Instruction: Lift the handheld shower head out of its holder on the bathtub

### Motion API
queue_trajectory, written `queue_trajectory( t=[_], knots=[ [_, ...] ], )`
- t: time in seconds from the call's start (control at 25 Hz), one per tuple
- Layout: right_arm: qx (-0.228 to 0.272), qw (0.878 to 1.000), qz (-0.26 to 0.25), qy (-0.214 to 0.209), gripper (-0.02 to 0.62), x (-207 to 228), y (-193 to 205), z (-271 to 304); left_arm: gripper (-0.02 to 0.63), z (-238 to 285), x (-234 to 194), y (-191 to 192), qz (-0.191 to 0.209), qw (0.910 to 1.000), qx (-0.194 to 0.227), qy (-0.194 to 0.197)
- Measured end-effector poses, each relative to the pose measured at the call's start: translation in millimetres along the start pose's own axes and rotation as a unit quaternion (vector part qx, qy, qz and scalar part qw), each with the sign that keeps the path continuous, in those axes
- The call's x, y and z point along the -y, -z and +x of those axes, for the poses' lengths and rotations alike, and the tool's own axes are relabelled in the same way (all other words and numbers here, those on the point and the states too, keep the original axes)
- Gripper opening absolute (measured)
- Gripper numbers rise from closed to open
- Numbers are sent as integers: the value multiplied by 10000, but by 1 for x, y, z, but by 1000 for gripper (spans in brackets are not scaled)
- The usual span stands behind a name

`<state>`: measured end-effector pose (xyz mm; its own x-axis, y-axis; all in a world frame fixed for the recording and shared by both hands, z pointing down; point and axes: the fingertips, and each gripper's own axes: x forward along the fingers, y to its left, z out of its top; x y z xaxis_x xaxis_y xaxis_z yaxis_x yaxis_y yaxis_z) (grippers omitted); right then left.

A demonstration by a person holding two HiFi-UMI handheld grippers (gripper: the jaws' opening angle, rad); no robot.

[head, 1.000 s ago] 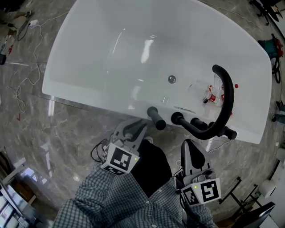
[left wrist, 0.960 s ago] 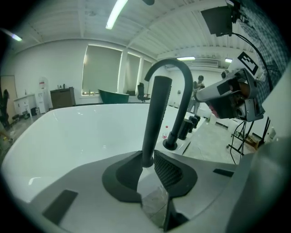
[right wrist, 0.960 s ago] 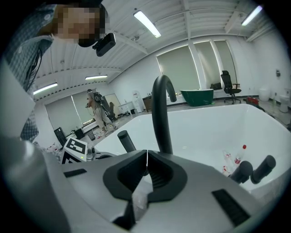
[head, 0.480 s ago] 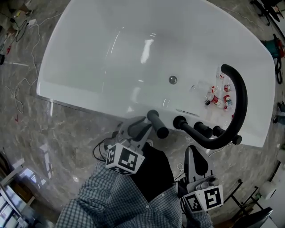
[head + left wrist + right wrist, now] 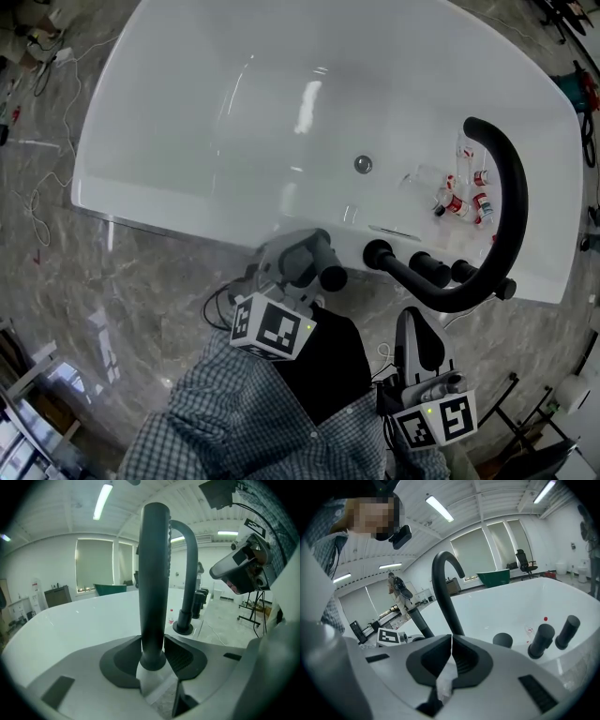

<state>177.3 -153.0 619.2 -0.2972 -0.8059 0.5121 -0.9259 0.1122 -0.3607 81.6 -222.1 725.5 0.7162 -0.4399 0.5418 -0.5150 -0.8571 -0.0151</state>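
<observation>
Left tool (image 5: pixel 300 260) opening around the shower head (image 5: pixel 154 564), seemingly not gripping; right tool (image 5: pixel 451 639) closed, empty

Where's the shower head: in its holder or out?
In: the shower head stands upright, base seated on the bathtub rim, the left hand-held gripper opening around it.

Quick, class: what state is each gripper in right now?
Left gripper: jaws opening, the shower head between them, not yet gripped.
Right gripper: closed, empty.
</observation>
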Motion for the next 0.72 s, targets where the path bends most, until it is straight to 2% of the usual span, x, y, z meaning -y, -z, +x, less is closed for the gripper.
queue_trajectory(
  t=[0.24, 0.56, 0.72],
  knots=[
    [70, 9999, -94, 125, 18, 4, 1, -6, 126, 6, -3, -4, 213, 9995, 110, -225],
    [151, 9995, -185, 200, 18, 4, 6, -13, 127, 7, 1, -3, 107, 9996, 167, -188],
    [193, 9995, -41, 264, 18, 5, 4, -17, 127, 7, 4, -6, 298, 9995, 69, -126]
  ],
)
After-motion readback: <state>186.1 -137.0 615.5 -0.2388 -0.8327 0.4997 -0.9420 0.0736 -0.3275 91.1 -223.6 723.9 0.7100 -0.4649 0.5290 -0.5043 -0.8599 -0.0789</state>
